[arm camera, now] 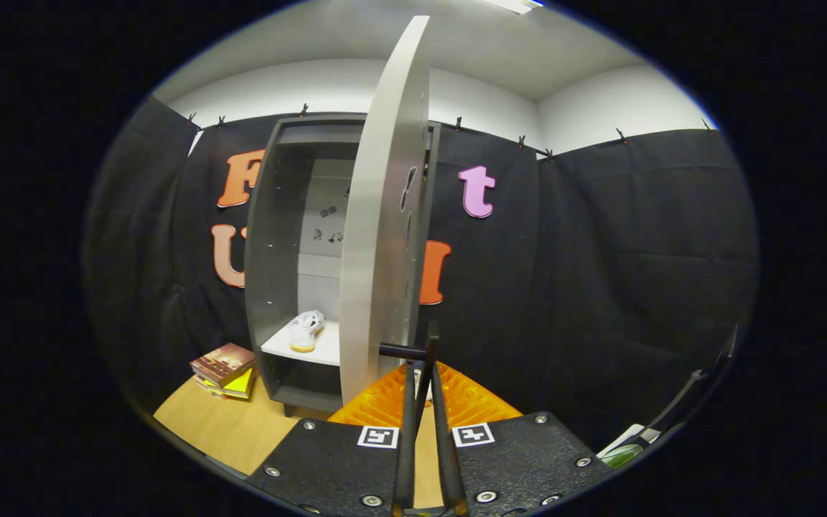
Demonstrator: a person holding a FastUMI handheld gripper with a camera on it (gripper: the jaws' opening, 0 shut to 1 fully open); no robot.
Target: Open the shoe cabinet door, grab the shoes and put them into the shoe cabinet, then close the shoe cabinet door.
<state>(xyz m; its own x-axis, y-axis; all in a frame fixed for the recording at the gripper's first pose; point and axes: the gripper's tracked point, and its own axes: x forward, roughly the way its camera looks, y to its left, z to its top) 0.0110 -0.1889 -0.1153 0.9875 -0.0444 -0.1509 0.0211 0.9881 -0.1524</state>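
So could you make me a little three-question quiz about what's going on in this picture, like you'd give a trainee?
1. True or false: the cabinet door stands open.
2. Where is the white shoe? A) on the floor, B) on a shelf inside the shoe cabinet, C) between the gripper's fingers.
3. Fill in: the gripper has its fingers nearly together around the door's dark ____.

Key:
1. True; it is seen edge-on, swung out toward the camera.
2. B.
3. Handle; whether both fingers press on it cannot be told. A stack of books lies on the floor beside the cabinet.
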